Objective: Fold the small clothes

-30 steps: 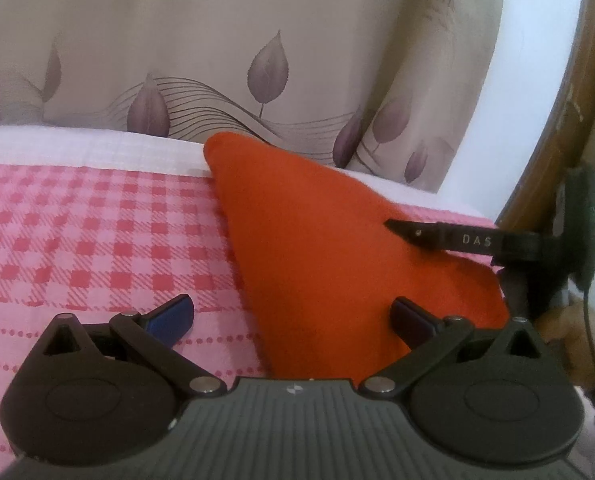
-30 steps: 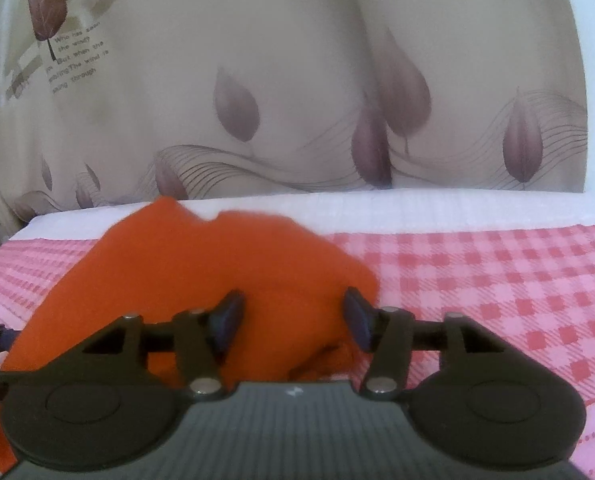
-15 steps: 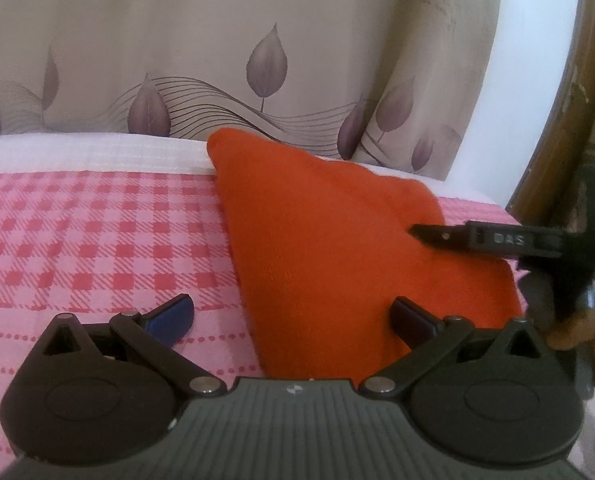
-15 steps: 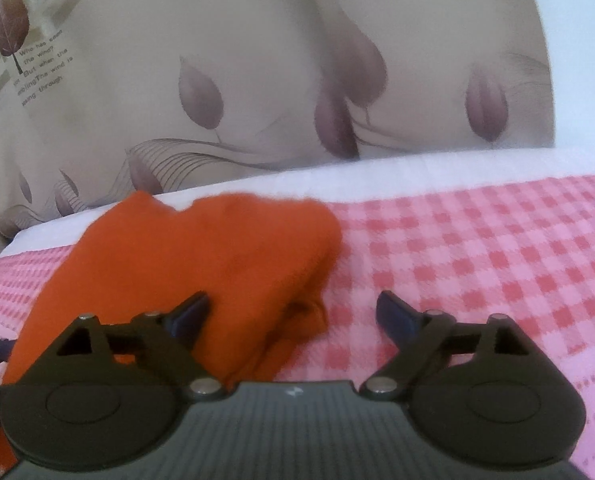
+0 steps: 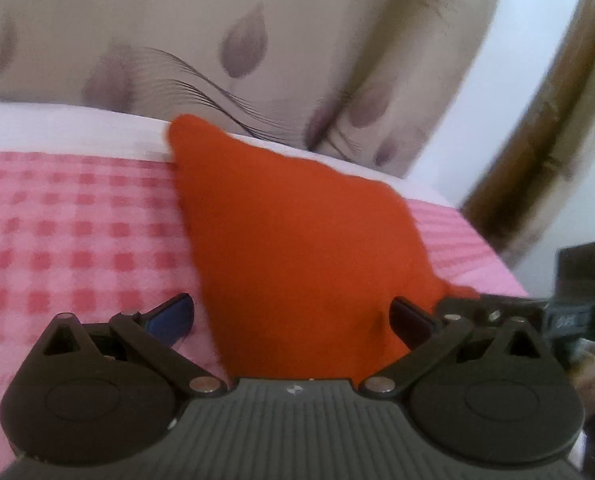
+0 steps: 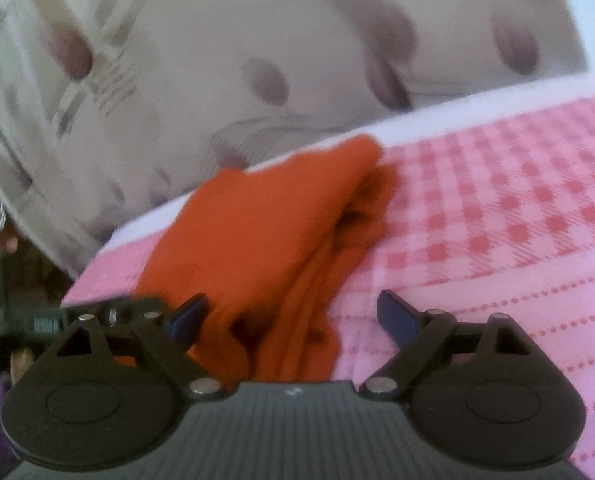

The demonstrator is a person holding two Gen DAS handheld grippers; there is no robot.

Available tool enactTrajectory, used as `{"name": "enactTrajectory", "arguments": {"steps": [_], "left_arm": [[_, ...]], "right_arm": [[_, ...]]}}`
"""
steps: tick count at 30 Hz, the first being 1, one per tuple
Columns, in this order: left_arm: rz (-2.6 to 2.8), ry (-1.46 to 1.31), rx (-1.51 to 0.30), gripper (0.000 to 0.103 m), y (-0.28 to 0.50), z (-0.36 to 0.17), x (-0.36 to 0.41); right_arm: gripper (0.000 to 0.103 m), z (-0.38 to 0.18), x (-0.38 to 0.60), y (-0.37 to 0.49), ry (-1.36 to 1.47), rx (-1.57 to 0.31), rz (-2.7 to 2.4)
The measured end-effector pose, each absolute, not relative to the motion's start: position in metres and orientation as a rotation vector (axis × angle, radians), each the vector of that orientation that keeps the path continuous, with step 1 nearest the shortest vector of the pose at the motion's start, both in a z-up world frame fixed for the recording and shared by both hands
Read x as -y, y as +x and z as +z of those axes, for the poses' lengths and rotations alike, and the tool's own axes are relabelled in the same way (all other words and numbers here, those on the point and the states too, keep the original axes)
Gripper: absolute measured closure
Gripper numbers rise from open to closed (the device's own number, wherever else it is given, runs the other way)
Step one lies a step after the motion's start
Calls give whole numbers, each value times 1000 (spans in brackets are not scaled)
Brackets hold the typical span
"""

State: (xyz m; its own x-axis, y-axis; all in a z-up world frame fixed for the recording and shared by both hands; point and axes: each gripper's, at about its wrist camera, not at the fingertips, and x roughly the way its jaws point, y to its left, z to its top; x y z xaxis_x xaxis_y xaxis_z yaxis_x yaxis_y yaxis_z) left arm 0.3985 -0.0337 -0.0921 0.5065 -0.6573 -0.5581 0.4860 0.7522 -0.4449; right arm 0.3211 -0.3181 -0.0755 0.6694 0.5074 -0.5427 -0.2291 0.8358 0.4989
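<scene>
The orange cloth (image 5: 297,240) lies folded on the pink checked bed cover (image 5: 77,232), near its far edge by the leaf curtain (image 5: 217,40). The left claw (image 5: 293,316) is wide open — it holds nothing, with cloth between its fingers. The right claw (image 6: 293,316) is wide open too — empty, right by the cloth's layered edge.
</scene>
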Motion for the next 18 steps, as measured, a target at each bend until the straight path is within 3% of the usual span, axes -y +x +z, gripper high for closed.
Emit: {"name": "enactTrajectory", "arguments": {"steps": [5, 8, 9, 10, 12, 13, 18], "left_arm": [[-797, -245, -791, 17, 418, -97, 40], [-826, -320, -811, 38, 430, -103, 32], [-833, -349, -828, 51, 432, -105, 30], [-838, -374, -843, 55, 435, -107, 28], [-839, -365, -843, 60, 434, -106, 30], [-834, -338, -835, 62, 431, -105, 33], [-778, -271, -786, 68, 418, -100, 41]], "right_arm": [[13, -75, 300, 343, 336, -746, 466], [13, -76, 305, 354, 396, -757, 496], [18, -77, 308, 356, 423, -757, 504], [23, -78, 311, 357, 439, -754, 505], [53, -81, 313, 356, 460, -757, 502], [59, -83, 313, 356, 475, -765, 492], [71, -86, 312, 351, 562, -765, 457]]}}
